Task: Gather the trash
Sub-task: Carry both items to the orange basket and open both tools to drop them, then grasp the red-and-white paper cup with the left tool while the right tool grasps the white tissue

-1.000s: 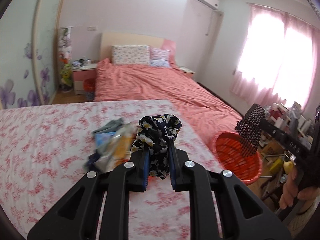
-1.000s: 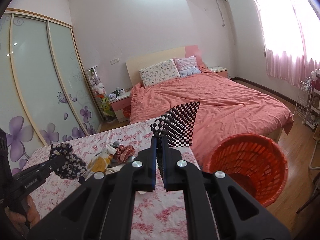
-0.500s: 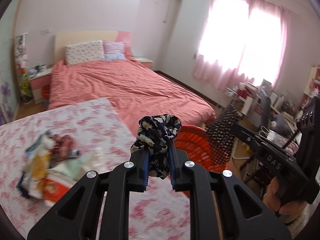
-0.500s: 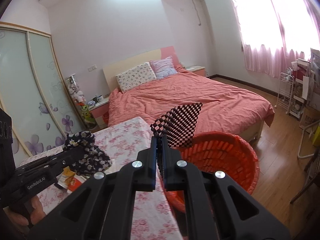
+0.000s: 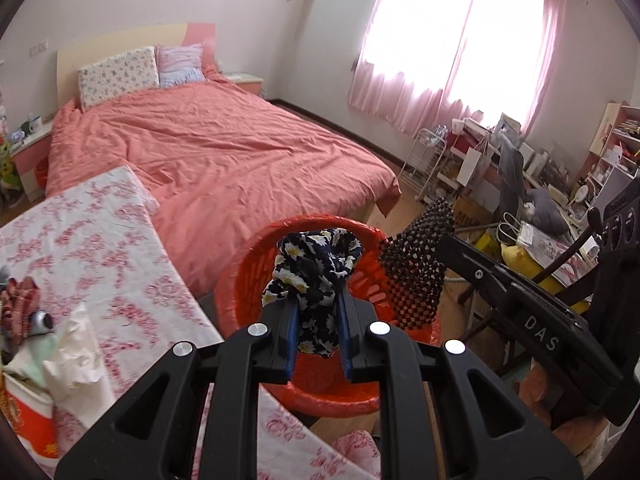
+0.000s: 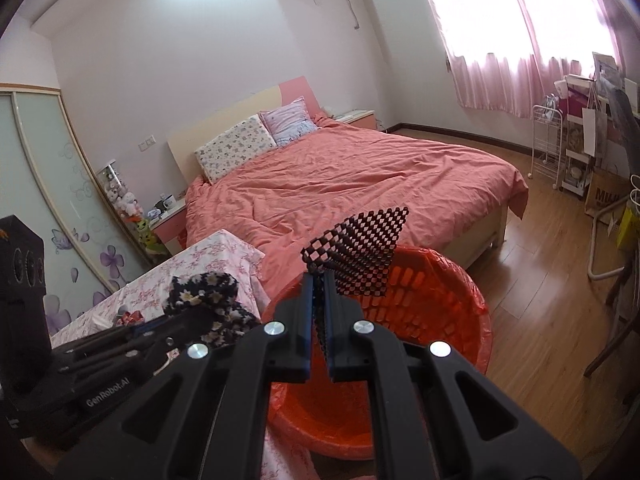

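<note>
My left gripper point(image 5: 318, 300) is shut on a dark floral cloth point(image 5: 316, 268) and holds it over the red basket point(image 5: 240, 280) that stands on the floor by the table. In the right wrist view the same floral cloth point(image 6: 204, 292) hangs at the basket's left edge. My right gripper point(image 6: 319, 280) is shut on a black mesh piece point(image 6: 360, 248), held above the red basket point(image 6: 476, 312). That black mesh piece point(image 5: 416, 276) shows at the basket's right rim in the left wrist view.
A table with a floral cover point(image 5: 92, 240) holds more litter point(image 5: 44, 344) at its left. A pink bed point(image 5: 224, 152) lies behind the basket. Cluttered shelves and a rack point(image 5: 532, 172) crowd the right side; wooden floor point(image 6: 540, 320) lies right of the basket.
Both grippers swung right from over the table to above the red basket and dipped lower, each keeping its hold. The litter pile slid to the far left of the left wrist view.
</note>
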Demonstrator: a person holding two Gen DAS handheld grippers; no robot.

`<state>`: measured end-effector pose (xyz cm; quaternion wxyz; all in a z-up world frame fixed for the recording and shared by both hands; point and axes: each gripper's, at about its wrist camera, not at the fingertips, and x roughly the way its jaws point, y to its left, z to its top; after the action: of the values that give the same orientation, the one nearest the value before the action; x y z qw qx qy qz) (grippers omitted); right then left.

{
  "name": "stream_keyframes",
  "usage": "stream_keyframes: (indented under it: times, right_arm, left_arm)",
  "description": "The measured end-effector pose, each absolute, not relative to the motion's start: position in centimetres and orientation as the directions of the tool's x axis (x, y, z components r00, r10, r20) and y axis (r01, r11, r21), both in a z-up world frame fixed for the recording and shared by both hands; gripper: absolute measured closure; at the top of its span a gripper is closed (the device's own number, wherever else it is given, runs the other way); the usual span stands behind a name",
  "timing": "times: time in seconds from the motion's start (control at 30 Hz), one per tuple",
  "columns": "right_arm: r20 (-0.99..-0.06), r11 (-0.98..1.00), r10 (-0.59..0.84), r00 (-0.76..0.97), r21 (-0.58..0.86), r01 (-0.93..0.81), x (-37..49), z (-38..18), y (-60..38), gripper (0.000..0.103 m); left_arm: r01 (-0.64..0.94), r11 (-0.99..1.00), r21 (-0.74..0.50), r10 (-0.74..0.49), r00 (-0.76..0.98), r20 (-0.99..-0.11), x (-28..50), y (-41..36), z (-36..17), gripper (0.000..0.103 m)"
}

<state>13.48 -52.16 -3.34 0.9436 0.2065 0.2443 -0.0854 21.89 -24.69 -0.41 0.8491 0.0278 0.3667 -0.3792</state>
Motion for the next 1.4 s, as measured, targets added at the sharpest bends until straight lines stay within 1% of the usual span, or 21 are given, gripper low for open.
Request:
stream_keyframes:
  times: [0.03,0.07,0.1,0.13,0.17,0.2,0.33,0.37,0.5,0.6,0.7,0.77,1.03,1.27,1.3,1.37,1.4]
  right_arm:
    - [-0.496,0.897,-0.059,0.866,0.354,0.264,13.6,-3.6,-52.5,0.096]
    - [-0.497,0.894,-0.057,0.866,0.360,0.266,13.9,-3.8,-52.8,0.092]
    - [-0.499,0.891,-0.056,0.865,0.366,0.269,14.1,-4.0,-53.1,0.090]
    - [-0.499,0.888,-0.056,0.865,0.371,0.272,14.2,-4.2,-53.3,0.088]
    - [-0.505,0.882,-0.058,0.861,0.378,0.281,14.5,-4.6,-53.6,0.078]
    - [-0.509,0.879,-0.059,0.859,0.382,0.286,14.6,-4.7,-53.8,0.071]
    - [-0.534,0.867,-0.070,0.842,0.385,0.316,14.9,-5.5,-54.0,0.069]
    - [-0.537,0.869,-0.077,0.840,0.378,0.321,14.7,-5.7,-53.9,0.067]
    - [-0.537,0.884,-0.120,0.835,0.324,0.336,14.2,-5.3,-52.4,0.054]
    - [-0.527,0.904,-0.144,0.838,0.275,0.328,13.9,-4.7,-50.6,0.049]
    - [-0.523,0.920,-0.142,0.840,0.243,0.306,13.8,-4.3,-48.9,0.047]
    - [-0.523,0.931,-0.127,0.843,0.231,0.284,13.9,-4.2,-47.5,0.047]
    - [-0.556,0.971,-0.043,0.830,0.174,0.166,15.6,-4.6,-40.5,0.046]
    - [-0.610,0.984,0.064,0.790,0.172,0.053,18.7,-6.2,-33.2,0.046]
    - [-0.615,0.984,0.078,0.785,0.175,0.040,19.1,-6.3,-32.2,0.044]
    - [-0.624,0.983,0.107,0.774,0.185,0.014,20.1,-6.7,-30.1,0.038]
    - [-0.632,0.982,0.119,0.766,0.189,0.003,20.8,-7.0,-28.9,0.037]
  left_arm:
    - [0.664,0.711,-0.232,-0.621,0.438,-0.650,22.1,-25.0,-0.6,0.084]
    - [0.657,0.717,-0.234,-0.615,0.438,-0.656,22.2,-25.2,-0.9,0.077]
    - [0.651,0.722,-0.235,-0.609,0.436,-0.662,22.3,-25.4,-1.2,0.064]
    - [0.645,0.727,-0.235,-0.604,0.437,-0.667,22.3,-25.5,-1.2,0.059]
    - [0.635,0.737,-0.232,-0.592,0.440,-0.675,22.4,-25.5,-1.5,0.052]
    - [0.628,0.744,-0.229,-0.582,0.440,-0.683,22.5,-25.5,-1.6,0.052]
    - [0.597,0.772,-0.221,-0.544,0.440,-0.714,23.1,-24.4,-2.3,0.051]
    - [0.585,0.783,-0.210,-0.530,0.452,-0.718,23.0,-23.9,-2.4,0.051]
    - [0.545,0.828,-0.132,-0.459,0.524,-0.717,22.3,-21.3,-2.2,0.042]
    - [0.512,0.857,-0.054,-0.397,0.591,-0.702,21.5,-18.6,-1.8,0.040]
    - [0.466,0.885,-0.006,-0.342,0.640,-0.688,21.5,-15.5,-1.5,0.040]
    - [0.434,0.901,0.001,-0.316,0.657,-0.685,21.6,-13.6,-1.4,0.040]
    - [0.261,0.965,0.000,-0.194,0.718,-0.669,21.8,-4.4,-1.1,0.040]
    - [0.115,0.993,-0.005,-0.089,0.742,-0.664,22.2,2.6,-1.5,0.038]
    - [0.096,0.995,-0.008,-0.077,0.744,-0.664,22.3,3.5,-1.6,0.035]
    - [0.075,0.997,-0.016,-0.066,0.747,-0.662,22.3,4.7,-1.8,0.033]
    - [0.065,0.998,-0.019,-0.061,0.747,-0.662,22.3,5.4,-1.9,0.033]
